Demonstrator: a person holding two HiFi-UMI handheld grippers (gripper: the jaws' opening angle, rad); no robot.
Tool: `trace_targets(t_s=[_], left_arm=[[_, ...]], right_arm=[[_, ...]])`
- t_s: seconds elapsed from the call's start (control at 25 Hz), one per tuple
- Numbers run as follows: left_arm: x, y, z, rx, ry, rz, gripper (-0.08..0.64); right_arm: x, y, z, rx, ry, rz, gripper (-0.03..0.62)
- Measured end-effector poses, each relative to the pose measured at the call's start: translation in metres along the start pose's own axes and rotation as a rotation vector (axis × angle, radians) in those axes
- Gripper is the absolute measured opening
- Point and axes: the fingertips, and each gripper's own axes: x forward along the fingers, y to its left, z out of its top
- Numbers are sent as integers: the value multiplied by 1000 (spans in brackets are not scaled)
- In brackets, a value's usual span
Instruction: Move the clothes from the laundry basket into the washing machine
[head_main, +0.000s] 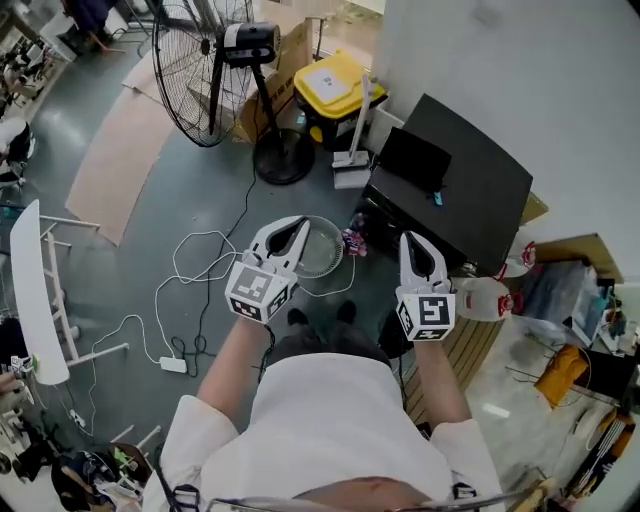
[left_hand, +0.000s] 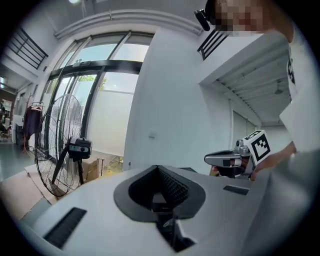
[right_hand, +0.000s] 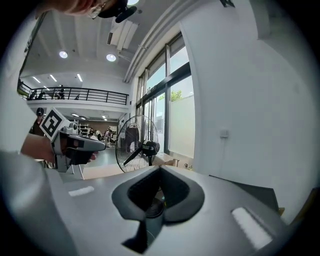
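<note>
Both tools empty. The left gripper (head_main: 297, 226) has its jaws together with nothing between them, as its own view confirms (left_hand: 159, 170); the right gripper (head_main: 412, 240) is likewise closed on nothing (right_hand: 160, 171). Both are held at chest height, pointing about level, so their own views take in only wall, windows and the fan (right_hand: 137, 145), with no task object. From the head view, the round laundry basket (head_main: 325, 268) stands on the floor well below and slightly ahead, its rim showing just past the left gripper's tip. It looks nearly bare inside, though part of it is hidden. A small colourful bundle of clothes (head_main: 353, 241) lies at the basket's right edge, between the basket and the dark cabinet we take to be the washing machine (head_main: 470, 195). Whether the bundle rests in or just outside the basket we cannot tell, and it is too small to read a long axis. We judge that the coming move turns on height: the bundle lies between the two tips and far beneath, so either tool must drop steeply, open, and tilt downward.
</note>
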Motion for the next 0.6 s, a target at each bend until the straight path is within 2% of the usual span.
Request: trace_targets(t_s=[0.32, 0.6], left_arm=[[-26, -13, 36, 70, -1, -4, 6], [-22, -10, 53, 105, -19, -8, 6]], right_arm=[[-31, -1, 45, 2, -48, -16, 11], [-29, -12, 59, -13, -56, -28, 11]])
